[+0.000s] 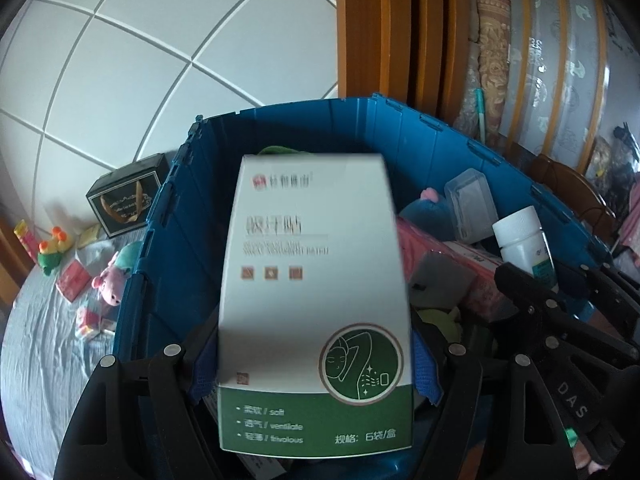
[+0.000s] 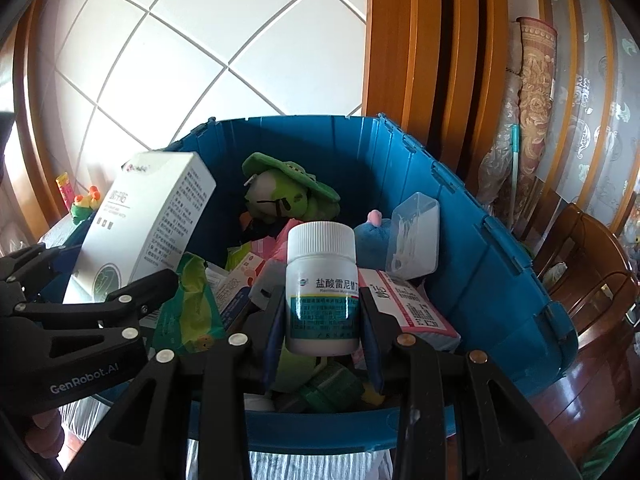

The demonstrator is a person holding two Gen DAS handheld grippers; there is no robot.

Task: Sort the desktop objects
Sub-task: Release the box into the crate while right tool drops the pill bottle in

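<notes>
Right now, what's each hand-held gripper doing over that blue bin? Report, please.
Left hand-held gripper shut on white-and-green box. Right hand-held gripper shut on white pill bottle. Both above blue bin, already crowded: green plush, clear case.

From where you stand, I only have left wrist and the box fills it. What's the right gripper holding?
Observer: A white medicine bottle, upright, clamped between the right gripper fingers over the blue crate.
Operator: What's hidden behind my box?
Observer: A green frog plush lies against the crate's far wall.
Operator: Anything under the bottle?
Observer: Green packets and a pink-edged box; the white and green box held by the left gripper stays left of them.
</notes>
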